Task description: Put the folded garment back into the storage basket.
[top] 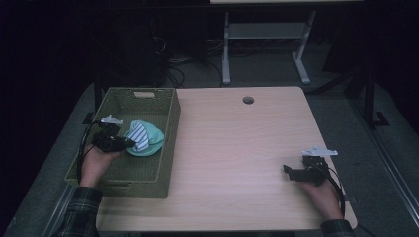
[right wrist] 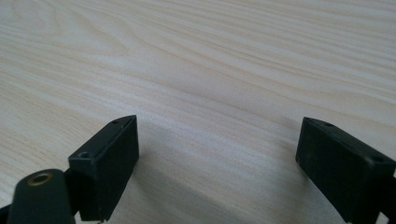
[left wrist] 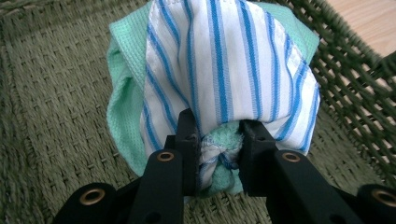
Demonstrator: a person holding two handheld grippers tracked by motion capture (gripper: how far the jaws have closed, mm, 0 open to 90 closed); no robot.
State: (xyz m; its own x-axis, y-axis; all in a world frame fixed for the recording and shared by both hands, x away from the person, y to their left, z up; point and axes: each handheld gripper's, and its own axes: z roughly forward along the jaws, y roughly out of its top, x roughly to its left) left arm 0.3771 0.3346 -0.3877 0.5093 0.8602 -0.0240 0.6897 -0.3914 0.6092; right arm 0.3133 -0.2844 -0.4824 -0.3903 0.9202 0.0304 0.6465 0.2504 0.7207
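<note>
Left gripper (left wrist: 218, 140) in foreground of left gripper view, black fingers (left wrist: 187, 140) clamped on bunched edge of blue-striped white cloth (left wrist: 224, 70), mint green cloth (left wrist: 123, 107) wrapped with it. Bundle sits inside woven green basket (top: 170, 128) at left side of tabletop (top: 237, 148), against basket's right wall. Right gripper (top: 288, 171) rests well apart near tabletop's right edge, fingers (right wrist: 112, 163) spread wide, nothing between them, bare wood beneath.
</note>
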